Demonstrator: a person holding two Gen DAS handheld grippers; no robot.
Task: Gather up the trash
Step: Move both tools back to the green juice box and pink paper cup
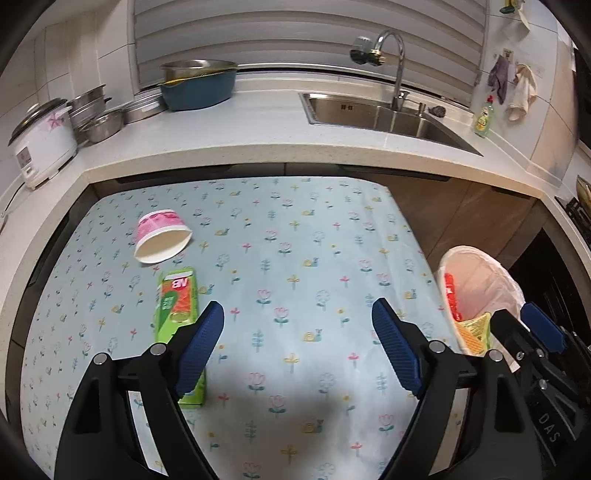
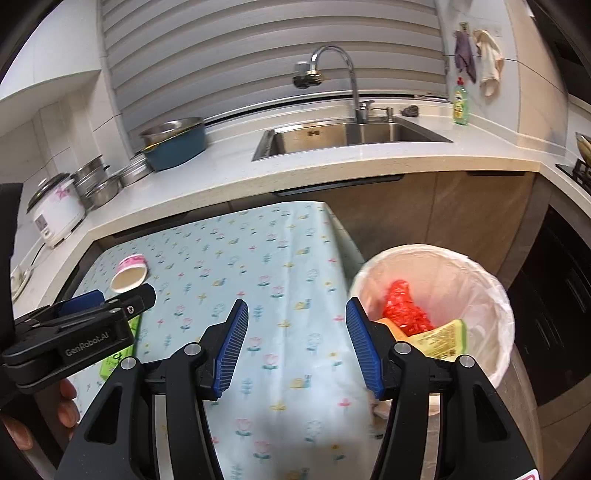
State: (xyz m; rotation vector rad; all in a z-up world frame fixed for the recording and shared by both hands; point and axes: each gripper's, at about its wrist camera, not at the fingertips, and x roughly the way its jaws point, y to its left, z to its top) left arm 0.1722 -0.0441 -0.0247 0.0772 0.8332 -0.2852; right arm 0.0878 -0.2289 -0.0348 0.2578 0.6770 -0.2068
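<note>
Left hand-held gripper: fingers spread, holding nothing, above desk. Carton lying flat, partly under its left finger; cup tipped on side just beyond carton. Right hand-held gripper: fingers spread, empty, over desk edge; bin to its right, red wrapper and yellow packet inside.

A pale stone counter holds a steel sink under closed grey blinds; the cabinets are brown wood.
</note>
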